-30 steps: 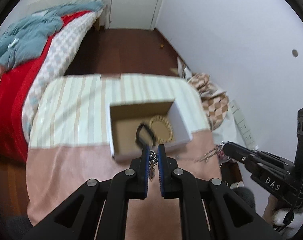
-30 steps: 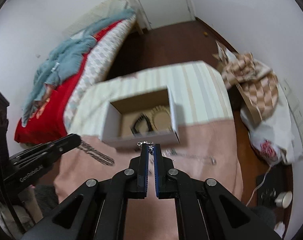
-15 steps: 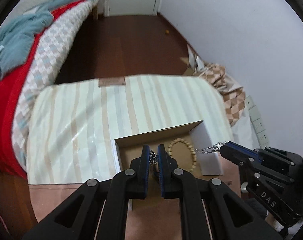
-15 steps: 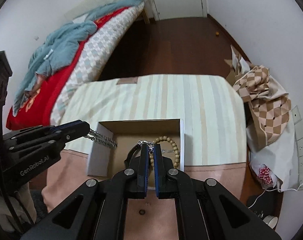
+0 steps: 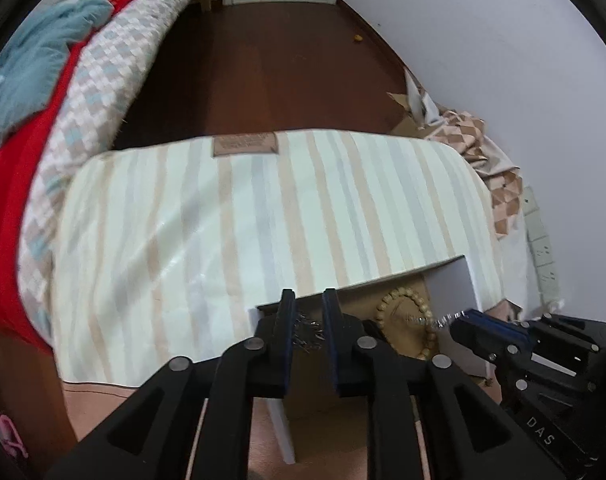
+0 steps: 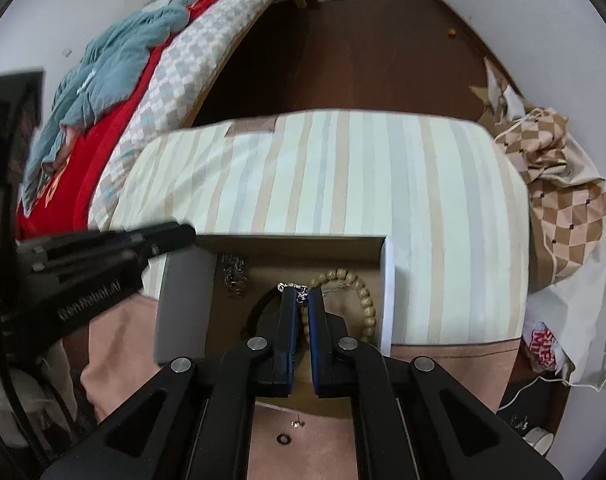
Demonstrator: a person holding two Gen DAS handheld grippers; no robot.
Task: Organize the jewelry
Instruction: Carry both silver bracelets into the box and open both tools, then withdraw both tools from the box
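The right claw (image 6: 302, 300) is pinching a silver chain (image 6: 299, 292) over the box (image 6: 183, 300) at the tabletop's near edge; the left claw (image 5: 306, 312) is hanging released, a second chain (image 6: 233, 276) lying inside beside the beads (image 6: 365, 300).

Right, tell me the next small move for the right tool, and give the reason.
Probably open the right tool to release its end of the silver chain. The left tool looks open, with that end heaped inside the cardboard box, and the right tool's tips, shut on the clasp end, sit above the box beside the wooden bead bracelet.
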